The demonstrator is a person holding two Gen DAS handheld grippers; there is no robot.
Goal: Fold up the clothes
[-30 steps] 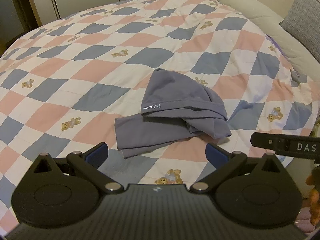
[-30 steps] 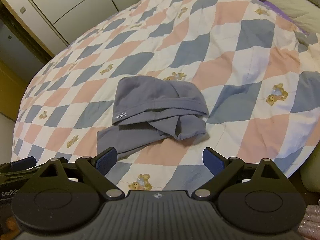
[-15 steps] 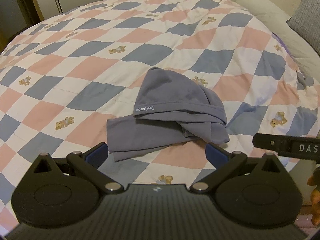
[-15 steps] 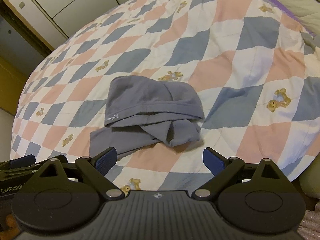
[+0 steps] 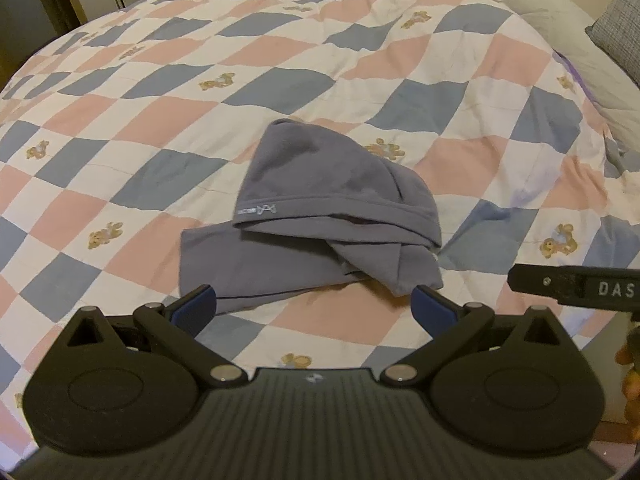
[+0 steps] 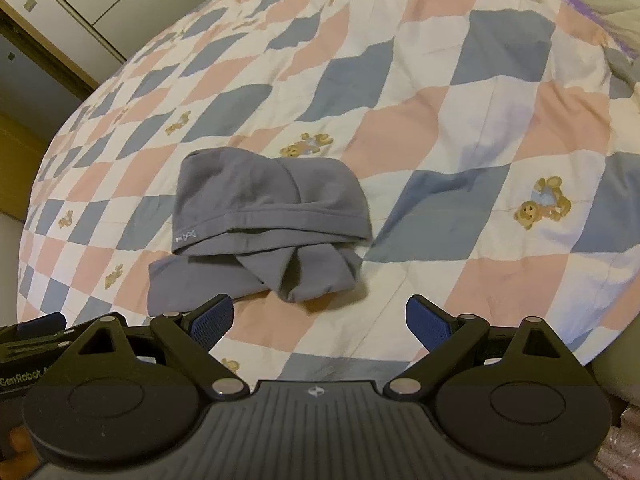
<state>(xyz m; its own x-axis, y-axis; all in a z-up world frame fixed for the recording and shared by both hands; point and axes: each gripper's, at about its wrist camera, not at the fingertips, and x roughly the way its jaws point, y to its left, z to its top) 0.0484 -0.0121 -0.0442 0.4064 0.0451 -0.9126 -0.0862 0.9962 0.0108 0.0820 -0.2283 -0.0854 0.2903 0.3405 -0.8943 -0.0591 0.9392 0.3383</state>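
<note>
Grey garment (image 5: 320, 216) lies crumpled on the quilt (image 5: 160, 92); left gripper (image 5: 314, 306) and right gripper (image 6: 320, 318) hover at its six o'clock, both wide, holding nothing.

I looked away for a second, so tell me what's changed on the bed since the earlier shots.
Both tools, left and right, have moved in toward the grey garment, which now sits lower and nearer in each view. Nothing was gripped or released: both stay open and empty. The garment lies crumpled in the same shape on the checkered quilt.

Garment (image 5: 320, 216) bunched on quilt (image 5: 160, 92), just beyond both gaping claws, pillow (image 5: 618, 36) far right.
</note>
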